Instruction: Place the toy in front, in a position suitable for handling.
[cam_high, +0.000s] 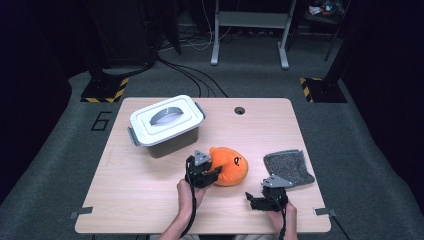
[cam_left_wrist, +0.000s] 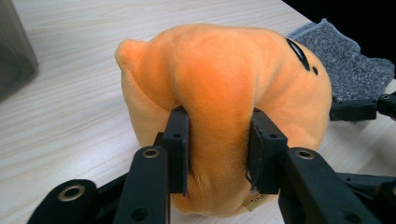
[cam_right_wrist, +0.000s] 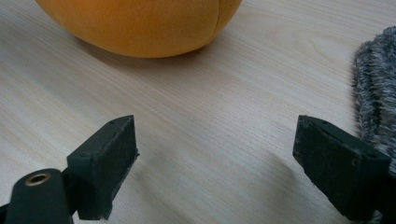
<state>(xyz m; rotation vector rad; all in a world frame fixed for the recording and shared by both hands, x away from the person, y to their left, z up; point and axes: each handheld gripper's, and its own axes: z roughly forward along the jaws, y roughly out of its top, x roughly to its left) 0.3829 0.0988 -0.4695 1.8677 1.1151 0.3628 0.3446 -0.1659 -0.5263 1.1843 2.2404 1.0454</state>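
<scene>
On the pale wooden desk (cam_high: 150, 200), the left tool (cam_left_wrist: 218, 144) pinches a fold of the soft orange plush toy (cam_left_wrist: 224, 84) for a firm hold, while the right tool (cam_right_wrist: 217, 163) waits nearby with its jaws apart, beside a grey fuzzy cloth (cam_high: 289, 167).

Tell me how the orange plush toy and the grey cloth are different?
The orange plush toy is round and puffy; the grey cloth lies flat. The left gripper pinches the toy, while nothing touches the cloth. Both look soft and rest on the table.
</scene>
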